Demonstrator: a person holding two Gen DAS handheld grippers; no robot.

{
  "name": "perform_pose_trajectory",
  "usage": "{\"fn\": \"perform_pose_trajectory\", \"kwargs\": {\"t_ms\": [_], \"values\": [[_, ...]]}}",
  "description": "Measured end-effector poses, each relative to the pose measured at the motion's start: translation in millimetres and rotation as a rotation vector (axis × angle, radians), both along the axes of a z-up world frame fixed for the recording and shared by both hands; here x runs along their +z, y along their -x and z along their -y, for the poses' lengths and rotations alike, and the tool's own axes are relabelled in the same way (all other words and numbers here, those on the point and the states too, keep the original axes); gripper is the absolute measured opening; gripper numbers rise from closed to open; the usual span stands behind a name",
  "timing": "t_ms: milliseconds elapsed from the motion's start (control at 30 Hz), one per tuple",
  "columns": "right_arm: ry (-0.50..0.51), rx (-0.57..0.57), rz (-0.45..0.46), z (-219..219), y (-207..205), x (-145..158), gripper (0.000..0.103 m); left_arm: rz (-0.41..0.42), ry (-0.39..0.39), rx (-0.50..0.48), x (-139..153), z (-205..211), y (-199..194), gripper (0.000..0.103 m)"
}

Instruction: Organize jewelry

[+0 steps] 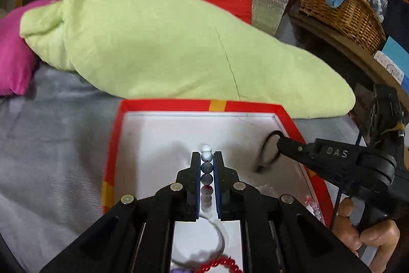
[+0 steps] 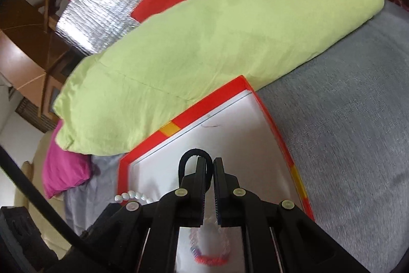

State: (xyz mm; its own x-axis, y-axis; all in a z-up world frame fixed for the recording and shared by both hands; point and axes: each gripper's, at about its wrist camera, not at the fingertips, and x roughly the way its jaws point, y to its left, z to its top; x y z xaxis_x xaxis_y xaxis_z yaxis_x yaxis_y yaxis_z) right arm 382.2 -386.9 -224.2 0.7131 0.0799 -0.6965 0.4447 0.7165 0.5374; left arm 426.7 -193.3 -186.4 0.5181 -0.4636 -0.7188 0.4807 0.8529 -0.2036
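Observation:
A red box lid point(image 1: 199, 104) with a white inside lies on the grey bed cover; it also shows in the right wrist view point(image 2: 189, 117). My left gripper point(image 1: 207, 157) is shut on a string of pearl beads point(image 1: 206, 170) over the box. My right gripper point(image 2: 209, 163) is shut on a black hair band point(image 2: 188, 157) over the box; in the left wrist view that gripper point(image 1: 281, 142) reaches in from the right with the band point(image 1: 268, 152) hanging from it. A red bead bracelet point(image 1: 225, 264) and a thin silver bangle point(image 1: 219, 237) lie in the box below my left gripper. A pink and clear bracelet point(image 2: 209, 257) lies under my right gripper.
A large green pillow point(image 1: 153, 42) lies right behind the box, with a magenta pillow point(image 1: 12, 55) at its left. A wicker basket point(image 1: 342, 9) stands on a wooden shelf at the right. Grey bed cover point(image 2: 345, 145) surrounds the box.

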Motion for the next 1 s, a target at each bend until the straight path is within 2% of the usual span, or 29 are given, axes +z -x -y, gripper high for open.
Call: {"fn": "perform_pose_trajectory", "kwargs": {"t_ms": [100,267,300,333,400,433,467,567,633,833,933,1000], "values": [[0.012,-0.010,-0.023,0.5,-5.9,-6.7,0.009,-0.029,-0.022,-0.018,-11.0,9.0,-1.5,0.010],[0.013,-0.012,-0.044,2.2,-7.3,-12.4,0.010,-0.010,-0.070,-0.016,-8.7,13.9,2.7,0.013],[0.018,-0.013,-0.047,3.1,-6.2,-11.8,0.010,-0.006,-0.077,-0.014,-6.8,13.3,3.3,0.022],[0.016,-0.018,-0.047,4.5,-4.9,-10.9,0.010,-0.004,-0.084,-0.007,-5.2,12.2,3.3,0.039],[-0.016,-0.028,-0.042,10.0,0.2,-8.5,0.019,0.031,-0.105,0.022,1.7,8.1,7.0,0.058],[-0.034,-0.027,-0.035,11.4,2.2,-7.4,0.021,0.047,-0.112,0.029,5.0,6.7,8.8,0.061],[-0.047,-0.026,-0.029,12.1,5.3,-4.7,0.027,0.063,-0.127,0.038,9.5,5.3,11.0,0.061],[-0.002,-0.004,-0.021,5.1,11.3,8.5,0.029,0.082,-0.179,0.069,22.7,-0.1,16.5,0.063],[0.020,0.005,-0.013,1.5,17.0,17.3,0.029,0.107,-0.222,0.110,33.4,-7.4,23.1,0.075],[0.116,0.023,0.011,-9.9,49.3,45.9,0.028,0.215,-0.325,0.238,60.2,-32.9,58.7,0.077],[0.186,0.044,-0.007,-19.6,69.7,58.3,0.028,0.224,-0.345,0.296,62.9,-52.3,83.7,0.085],[0.222,0.064,-0.003,-25.6,85.5,66.0,0.030,0.237,-0.366,0.325,65.6,-59.8,93.6,0.085]]}}
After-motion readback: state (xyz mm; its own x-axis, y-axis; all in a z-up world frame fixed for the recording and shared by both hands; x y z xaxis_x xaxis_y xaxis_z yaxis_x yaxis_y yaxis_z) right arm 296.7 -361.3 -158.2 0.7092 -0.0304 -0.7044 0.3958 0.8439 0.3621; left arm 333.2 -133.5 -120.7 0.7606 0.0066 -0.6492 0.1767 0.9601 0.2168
